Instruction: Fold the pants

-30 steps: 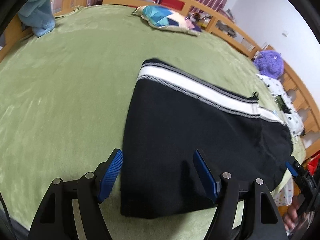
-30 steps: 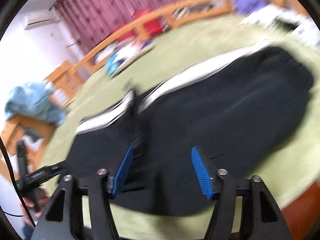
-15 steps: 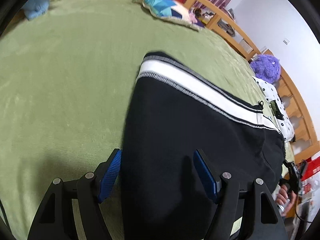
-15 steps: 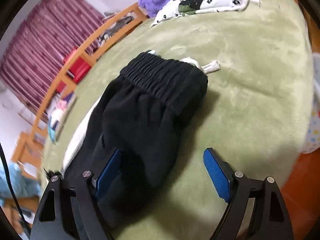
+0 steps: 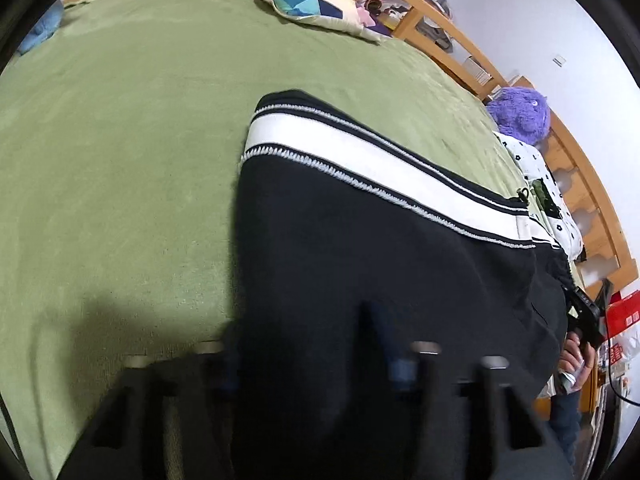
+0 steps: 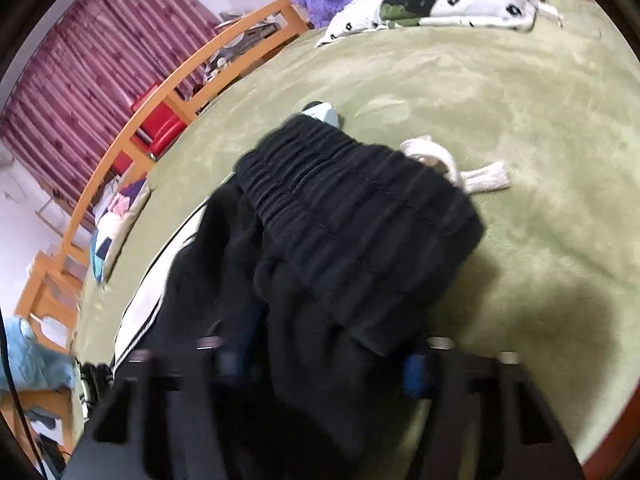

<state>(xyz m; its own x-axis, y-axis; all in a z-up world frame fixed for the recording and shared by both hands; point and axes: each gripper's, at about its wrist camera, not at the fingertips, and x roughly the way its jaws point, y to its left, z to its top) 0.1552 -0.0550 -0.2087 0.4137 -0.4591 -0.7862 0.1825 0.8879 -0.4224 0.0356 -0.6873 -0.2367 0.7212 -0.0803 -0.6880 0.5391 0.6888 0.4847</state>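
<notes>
While both tools reached in, the pants (image 5: 360, 248) lay half-folded on the bed (image 5: 120, 140).
Left hand-held gripper (image 5: 304, 356) and right hand-held gripper (image 6: 328, 360) stood apart, astride the cloth; pinching probably came next.

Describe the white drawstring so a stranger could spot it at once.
Start at the green blanket covering the bed, then find the black pants. By their ribbed waistband lies the white drawstring, the only pale cord against the black fabric.

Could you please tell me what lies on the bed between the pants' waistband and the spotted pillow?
In the right wrist view, only the white drawstring lies just past the waistband; beyond it the green blanket runs bare to the pillow.
</notes>
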